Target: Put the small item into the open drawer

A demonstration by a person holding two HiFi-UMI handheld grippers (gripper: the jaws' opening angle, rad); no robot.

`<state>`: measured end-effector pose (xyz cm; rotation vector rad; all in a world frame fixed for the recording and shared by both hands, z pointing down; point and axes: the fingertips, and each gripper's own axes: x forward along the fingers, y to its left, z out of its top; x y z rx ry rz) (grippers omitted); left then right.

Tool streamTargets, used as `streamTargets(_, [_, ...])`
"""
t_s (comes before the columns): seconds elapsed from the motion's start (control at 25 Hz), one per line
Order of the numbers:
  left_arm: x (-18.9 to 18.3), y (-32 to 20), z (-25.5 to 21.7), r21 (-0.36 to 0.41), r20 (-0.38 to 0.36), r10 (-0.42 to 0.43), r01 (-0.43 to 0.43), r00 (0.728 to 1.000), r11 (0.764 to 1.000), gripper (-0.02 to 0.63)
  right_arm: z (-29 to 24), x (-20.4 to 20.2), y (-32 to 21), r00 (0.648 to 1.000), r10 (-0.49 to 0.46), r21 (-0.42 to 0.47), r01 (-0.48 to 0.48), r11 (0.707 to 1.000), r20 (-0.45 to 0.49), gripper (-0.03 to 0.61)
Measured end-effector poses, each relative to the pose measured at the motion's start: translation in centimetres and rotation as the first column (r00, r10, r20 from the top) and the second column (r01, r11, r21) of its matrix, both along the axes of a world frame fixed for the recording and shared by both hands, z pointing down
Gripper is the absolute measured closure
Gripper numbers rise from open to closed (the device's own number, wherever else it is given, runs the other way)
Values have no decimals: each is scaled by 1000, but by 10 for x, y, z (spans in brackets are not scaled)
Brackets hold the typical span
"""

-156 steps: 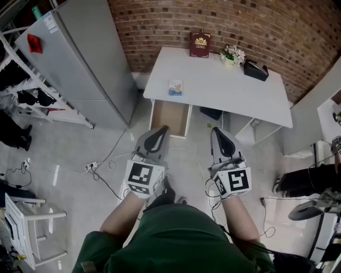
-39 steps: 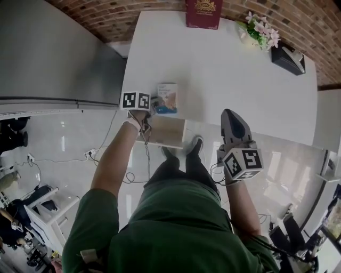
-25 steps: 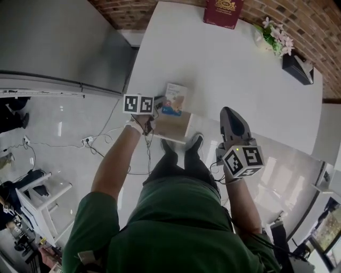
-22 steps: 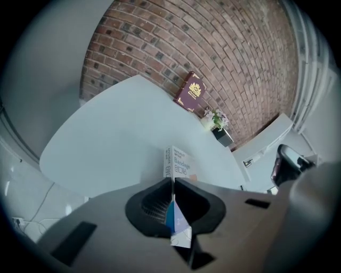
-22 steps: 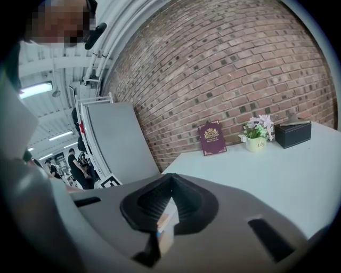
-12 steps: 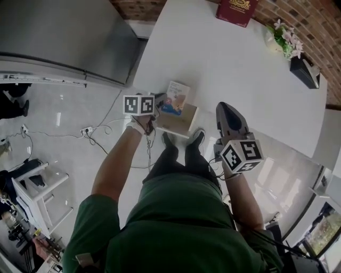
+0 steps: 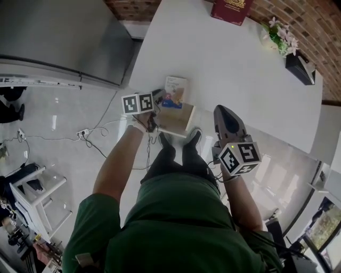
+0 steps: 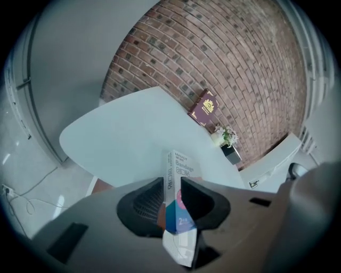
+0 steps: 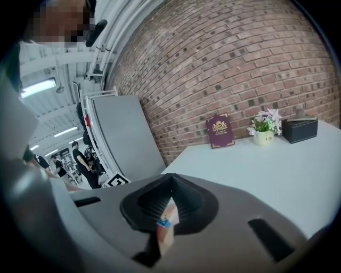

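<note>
A small white-and-blue bandage box (image 7: 175,90) stands upright between the jaws of my left gripper (image 7: 159,97), just over the open wooden drawer (image 7: 178,121) at the near edge of the white table (image 7: 229,58). In the left gripper view the box (image 8: 178,170) fills the gap of the left gripper (image 8: 171,184); both pads still touch it while the jaws are opening. My right gripper (image 7: 222,109) hovers to the right of the drawer, jaws together and empty. In its own view the right gripper (image 9: 171,178) points across the table.
A dark red book (image 7: 230,9), a small flower pot (image 7: 279,34) and a black box (image 7: 301,66) stand along the table's far side by the brick wall. A grey cabinet (image 7: 53,37) is at the left. Cables (image 7: 90,133) lie on the floor.
My left gripper has carried the box off the table edge to above the drawer. The right gripper has stayed beside the drawer.
</note>
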<state>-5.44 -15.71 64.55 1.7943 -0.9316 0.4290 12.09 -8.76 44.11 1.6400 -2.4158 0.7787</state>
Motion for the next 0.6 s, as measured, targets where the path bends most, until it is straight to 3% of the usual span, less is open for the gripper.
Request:
streamTargets(0.04, [-3, 1, -2, 1, -1, -5, 5, 1000, 1000, 512, 0, 1, 0, 1000, 3, 1, -3, 1000, 0, 574])
streamTargets(0.28, [-18, 32, 0, -47, -56, -33, 30, 998, 998, 457, -4, -3, -2, 1000, 0, 14, 0, 1000, 5, 574])
streamTargets(0.44, [-10, 49, 10, -111, -169, -57, 38, 984, 993, 446, -3, -12, -1, 1000, -16, 9, 16, 1000, 7, 575])
streamTargets(0.6, [2, 44, 14, -159, -302, -128, 83, 945, 984, 408, -1, -17, 3, 1000, -25, 1, 25, 1000, 7, 574])
